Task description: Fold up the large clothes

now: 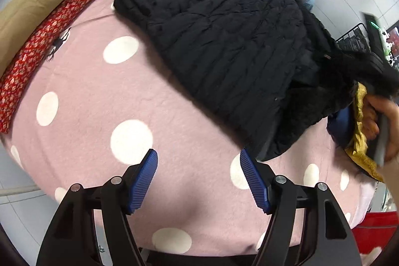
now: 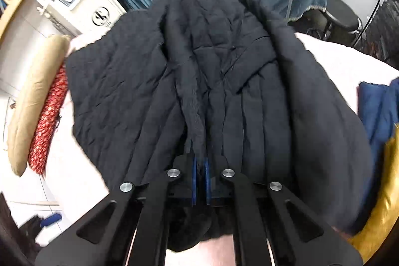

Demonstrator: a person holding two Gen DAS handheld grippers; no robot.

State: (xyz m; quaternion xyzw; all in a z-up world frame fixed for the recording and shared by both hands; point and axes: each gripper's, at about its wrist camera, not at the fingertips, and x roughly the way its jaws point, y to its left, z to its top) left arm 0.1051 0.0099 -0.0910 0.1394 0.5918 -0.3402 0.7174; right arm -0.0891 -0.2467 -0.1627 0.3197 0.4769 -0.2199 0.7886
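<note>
Nearest the left wrist camera, the left gripper (image 1: 198,178) stands spread over the pink dotted blanket (image 1: 82,91), nothing between its blue pads (image 1: 143,181), with the black padded coat (image 1: 224,41) lying up and to the right of it, its hem just beside the right-hand pad. In the right wrist view the right gripper (image 2: 200,181) is pressed together, pinching a furry edge of the same coat low in the middle of the frame while the body of the garment spreads toward the top. The risk, judged from here, is a one-sided pull: with only a narrow strip of trim clamped, the heavy quilting may slip free or drag the coat into a bunch. The left gripper could also nip the blanket along with the hem. At the left edge the folded tan and red cloths (image 1: 49,24) could be disturbed, and at the right the yellow and blue garments (image 2: 381,153) could catch under the sleeve.
</note>
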